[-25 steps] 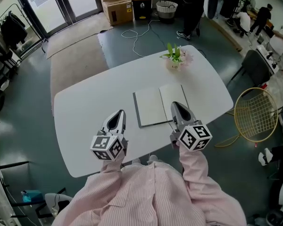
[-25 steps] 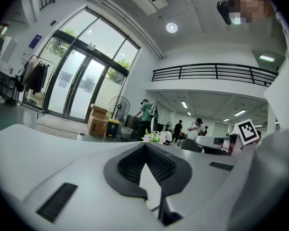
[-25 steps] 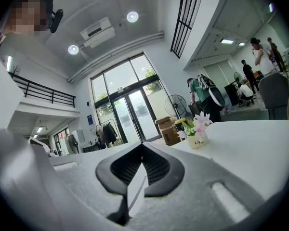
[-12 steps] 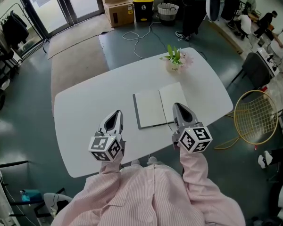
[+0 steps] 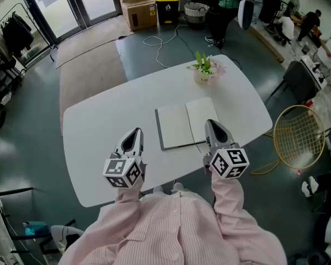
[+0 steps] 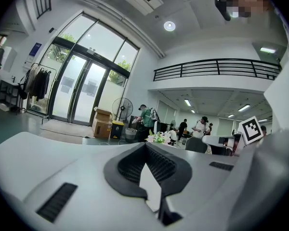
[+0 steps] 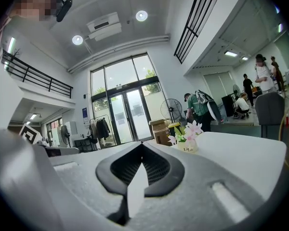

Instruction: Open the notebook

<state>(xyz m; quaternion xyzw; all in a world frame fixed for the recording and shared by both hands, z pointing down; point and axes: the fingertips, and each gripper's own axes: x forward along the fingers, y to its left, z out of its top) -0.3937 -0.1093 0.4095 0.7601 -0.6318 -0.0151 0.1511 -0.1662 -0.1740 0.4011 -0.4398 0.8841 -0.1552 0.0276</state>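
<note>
The notebook (image 5: 186, 125) lies spread open mid-bench, both pages flat, so the task looks done; the right gripper (image 5: 211, 123), closed and empty, hangs at its right page; the left gripper (image 5: 137, 132), likewise closed and empty, sits apart to its left; the bench (image 5: 99, 126) offers bare room around, its near edge close behind both.
</note>
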